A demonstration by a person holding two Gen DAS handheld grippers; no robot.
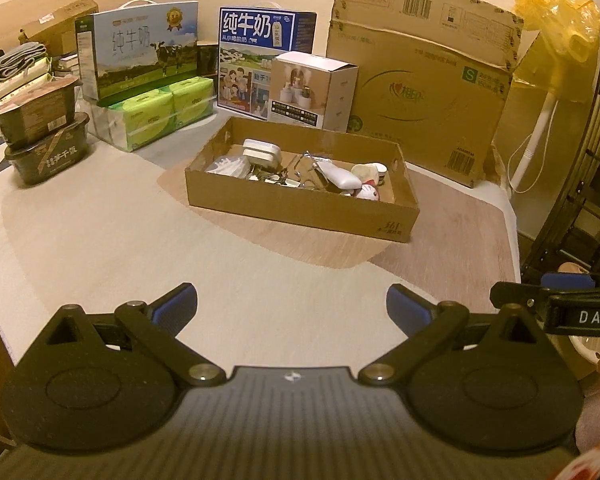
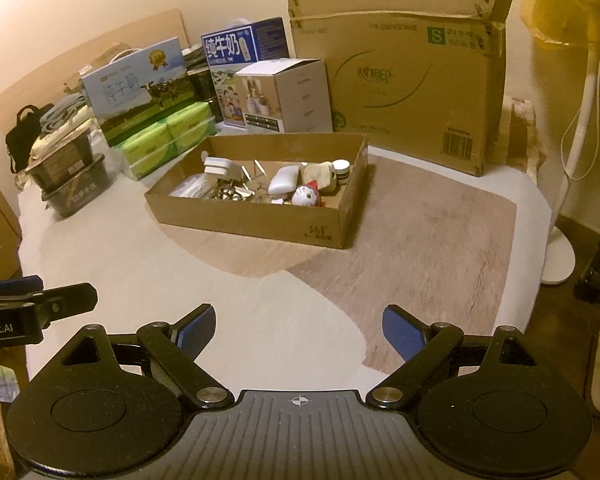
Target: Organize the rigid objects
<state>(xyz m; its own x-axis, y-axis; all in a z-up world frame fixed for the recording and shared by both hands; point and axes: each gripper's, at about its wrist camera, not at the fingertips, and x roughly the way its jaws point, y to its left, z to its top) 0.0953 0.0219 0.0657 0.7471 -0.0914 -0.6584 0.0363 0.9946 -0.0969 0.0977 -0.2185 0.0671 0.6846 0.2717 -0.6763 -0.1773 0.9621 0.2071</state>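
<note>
A shallow cardboard box stands on the table. It holds several small rigid items: white chargers, a white oblong case, a round cat figurine, metal clips, a small jar. My left gripper is open and empty, hovering well short of the box. My right gripper is open and empty, also short of the box. Each gripper shows at the edge of the other's view.
Behind the box stand milk cartons, a white product box, green tissue packs, a large cardboard carton and stacked black food bowls. A fan stand is right of the table.
</note>
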